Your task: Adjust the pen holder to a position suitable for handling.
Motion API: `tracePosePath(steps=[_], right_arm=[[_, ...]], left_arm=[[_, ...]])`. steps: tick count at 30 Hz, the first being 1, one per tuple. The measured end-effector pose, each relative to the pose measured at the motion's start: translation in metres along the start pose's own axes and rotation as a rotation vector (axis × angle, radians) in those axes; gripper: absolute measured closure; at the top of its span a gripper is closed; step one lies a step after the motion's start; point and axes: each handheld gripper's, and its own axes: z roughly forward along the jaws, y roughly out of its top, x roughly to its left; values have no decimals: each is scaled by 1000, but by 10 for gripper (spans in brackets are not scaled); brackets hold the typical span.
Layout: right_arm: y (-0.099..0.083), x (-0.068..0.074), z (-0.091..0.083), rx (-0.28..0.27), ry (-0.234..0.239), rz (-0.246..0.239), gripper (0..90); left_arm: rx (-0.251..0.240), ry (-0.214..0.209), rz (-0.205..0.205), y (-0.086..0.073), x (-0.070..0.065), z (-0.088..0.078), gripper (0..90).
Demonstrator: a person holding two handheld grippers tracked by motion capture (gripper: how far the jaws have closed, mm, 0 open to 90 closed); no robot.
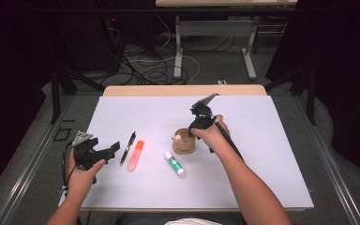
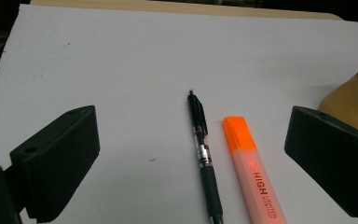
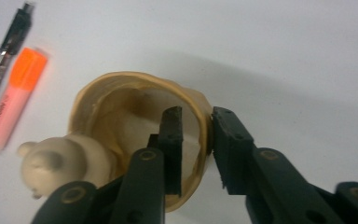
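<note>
Right gripper (image 3: 196, 144) straddles the rim of the tan cup (image 3: 121, 102): one jaw inside the cup, the other outside against the wall. Outer pad looks to be at the rim, inner pad stands off it with a visible gap, so jaws slightly apart, not clamped on the cup. Cup stands upright on the white tabletop (image 1: 262, 140), directly under this gripper in the high view. A small pale bear figure (image 3: 58, 163) sits on the cup's rim, just beside the inner jaw on the side away from the outer jaw.

Left gripper (image 1: 104, 152) held low over the near-left part of the tabletop, jaws wide apart, nothing between them. Ahead of it, lying flat and side by side without touching: black pen (image 2: 203, 149) and orange highlighter (image 2: 251, 177), both running roughly along the gripper's line of sight, closer to its right jaw than its left. Past the right jaw, the edge of the cup shows.

White glue stick (image 1: 175, 163) with a green label lies on the tabletop between the highlighter and the cup, nearer the person than the cup, well apart from both grippers.
</note>
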Motion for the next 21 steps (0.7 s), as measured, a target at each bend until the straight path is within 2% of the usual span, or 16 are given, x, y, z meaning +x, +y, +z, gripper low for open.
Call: tracePosePath(steps=[1,3,4,5,6,8,10,19,21], right_arm=[[0,0,0,0,0,0,704],[-3,0,-3,-26,4,-32,657],[-5,0,-4,-67,25,-46,641],[-7,0,-8,-50,10,-61,618],[-10,-1,-8,-126,39,-74,596],[-15,-4,-12,-210,59,-149,556],[-20,-5,-17,-268,76,-193,539],[-48,-10,-36,-423,110,-342,431],[-51,-9,-37,-420,107,-345,416]], left_arm=[[1,0,0,0,0,0,32],[4,-1,-1,0,0,0,33],[4,0,-1,0,0,0,33],[5,-1,-1,0,0,0,33],[6,0,0,0,-1,1,33],[5,-1,0,0,-1,1,32],[6,-2,7,-1,-1,1,33],[11,-6,6,-1,-2,2,33],[12,-7,7,-1,-2,2,33]])
